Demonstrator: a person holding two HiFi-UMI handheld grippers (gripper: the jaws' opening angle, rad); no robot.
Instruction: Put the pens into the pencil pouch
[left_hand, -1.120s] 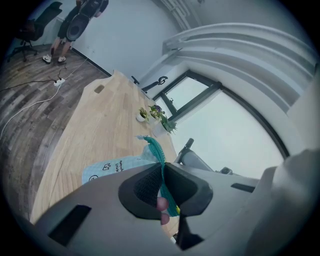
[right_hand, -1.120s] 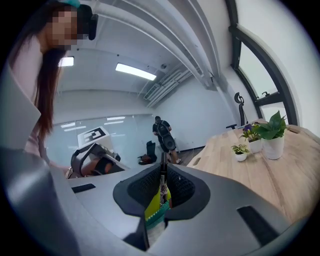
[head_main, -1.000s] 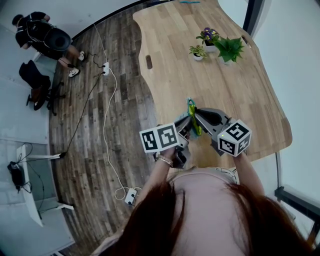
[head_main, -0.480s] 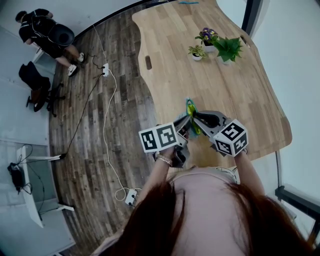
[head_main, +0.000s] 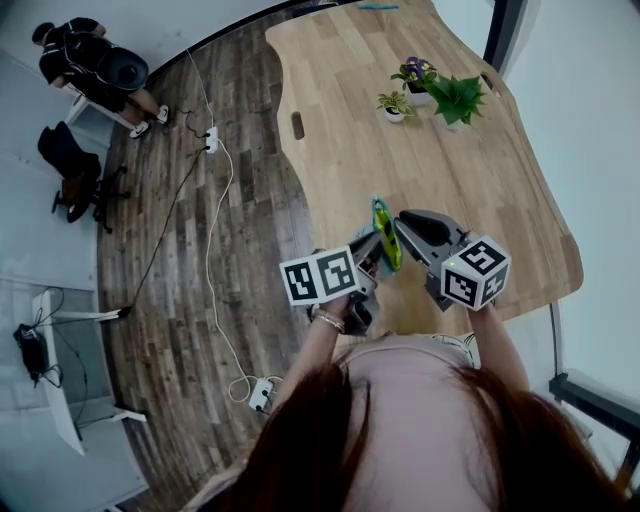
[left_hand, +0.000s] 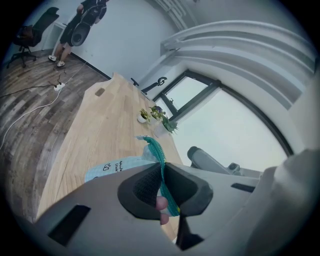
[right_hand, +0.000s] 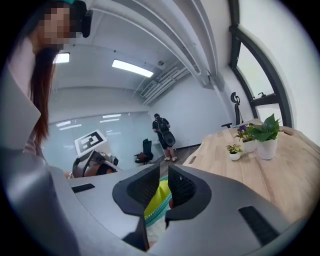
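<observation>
Right tongs: the jaws have just been opening and now stand apart. The pencil pouch sits low in the gap at 6 o'clock, and the pads are not pressing it. Judged a release, leaving the pouch to the other hand. Left tongs: clamped on the pouch's zipper edge, which rises toward 12 o'clock over the table.

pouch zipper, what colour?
Teal. The zipper shows best in the left gripper view, against the pale blue pencil pouch.
</observation>
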